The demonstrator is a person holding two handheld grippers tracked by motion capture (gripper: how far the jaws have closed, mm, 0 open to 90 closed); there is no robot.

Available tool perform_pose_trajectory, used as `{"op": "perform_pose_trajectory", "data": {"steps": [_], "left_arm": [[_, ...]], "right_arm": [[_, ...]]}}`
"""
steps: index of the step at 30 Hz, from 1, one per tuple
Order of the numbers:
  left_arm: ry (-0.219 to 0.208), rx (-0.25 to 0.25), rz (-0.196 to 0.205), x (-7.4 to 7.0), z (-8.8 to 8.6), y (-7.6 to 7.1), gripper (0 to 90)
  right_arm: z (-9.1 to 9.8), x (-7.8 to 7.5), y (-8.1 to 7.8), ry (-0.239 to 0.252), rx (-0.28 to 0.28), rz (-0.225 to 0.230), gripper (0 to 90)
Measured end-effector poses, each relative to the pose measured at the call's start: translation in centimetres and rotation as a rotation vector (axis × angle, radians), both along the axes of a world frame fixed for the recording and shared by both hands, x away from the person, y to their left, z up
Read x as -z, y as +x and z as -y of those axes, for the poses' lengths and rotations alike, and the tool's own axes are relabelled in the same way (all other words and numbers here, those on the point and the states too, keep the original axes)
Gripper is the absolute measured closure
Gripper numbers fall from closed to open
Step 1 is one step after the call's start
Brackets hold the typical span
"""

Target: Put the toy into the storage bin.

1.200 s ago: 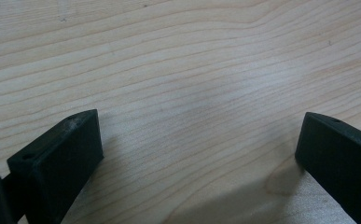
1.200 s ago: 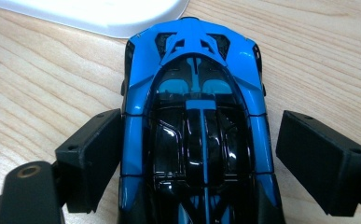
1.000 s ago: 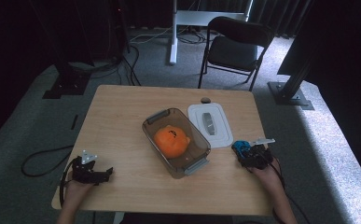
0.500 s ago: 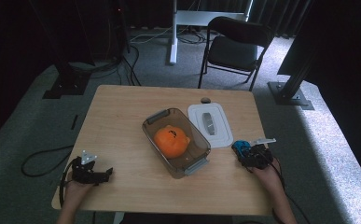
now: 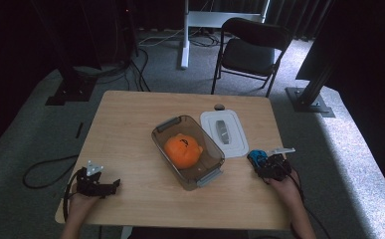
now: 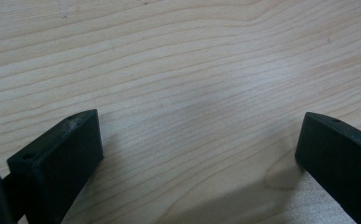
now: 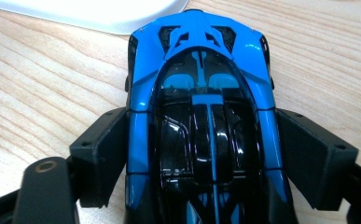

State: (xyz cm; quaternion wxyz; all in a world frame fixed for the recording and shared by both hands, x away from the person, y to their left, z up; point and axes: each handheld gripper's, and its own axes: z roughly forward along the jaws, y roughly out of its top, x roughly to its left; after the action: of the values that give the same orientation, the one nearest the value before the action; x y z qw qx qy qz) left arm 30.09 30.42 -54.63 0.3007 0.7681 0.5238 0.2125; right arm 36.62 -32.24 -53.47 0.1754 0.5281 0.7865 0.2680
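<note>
Overhead: right gripper (image 5: 265, 162) at four o'clock, fingers just closing around blue toy car (image 5: 257, 157) on the surface (image 5: 130, 129); left gripper (image 5: 111, 185) at seven o'clock. Left gripper view: fingers (image 6: 61, 154) wide, empty. Right gripper view: fingers (image 7: 101, 149) touch the car's flanks; grasp likely beginning.

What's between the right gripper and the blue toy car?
Nothing visible. The car already sits between the right gripper's fingers, which have just been closing and now lie against its sides. The white lid lies just beyond the car's far end.

Dim room, daylight from right, soft focus
</note>
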Motion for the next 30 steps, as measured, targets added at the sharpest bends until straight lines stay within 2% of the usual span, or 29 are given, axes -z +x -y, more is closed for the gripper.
{"op": "perform_pose_trajectory", "data": {"steps": [4,10,12,15,22,25,30], "left_arm": [[0.000,-0.001,-0.001,0.00,0.00,-0.01,1.1],[0.000,-0.001,0.000,0.00,0.00,-0.02,1.1],[0.000,0.000,0.000,0.00,-0.01,-0.03,1.1],[0.001,0.000,-0.001,0.00,0.00,-0.03,1.1],[0.000,-0.001,0.000,0.00,0.00,-0.05,1.1],[0.000,-0.001,0.000,0.00,0.00,-0.05,1.1],[0.000,0.000,0.000,0.00,-0.01,-0.05,1.1]], "right_arm": [[-0.02,-0.10,-0.12,-0.002,0.001,-0.004,24.8],[0.02,-0.33,-0.22,-0.020,-0.005,-0.022,25.5],[0.10,-0.32,-0.32,-0.017,0.004,-0.021,25.4],[0.29,-0.27,-0.54,-0.015,-0.012,-0.016,25.4],[0.31,-0.40,-0.63,-0.020,-0.018,-0.030,25.3],[0.35,-0.39,-0.69,-0.002,-0.005,-0.025,25.3],[0.14,-0.75,-0.65,-0.014,0.007,-0.024,25.3]]}}
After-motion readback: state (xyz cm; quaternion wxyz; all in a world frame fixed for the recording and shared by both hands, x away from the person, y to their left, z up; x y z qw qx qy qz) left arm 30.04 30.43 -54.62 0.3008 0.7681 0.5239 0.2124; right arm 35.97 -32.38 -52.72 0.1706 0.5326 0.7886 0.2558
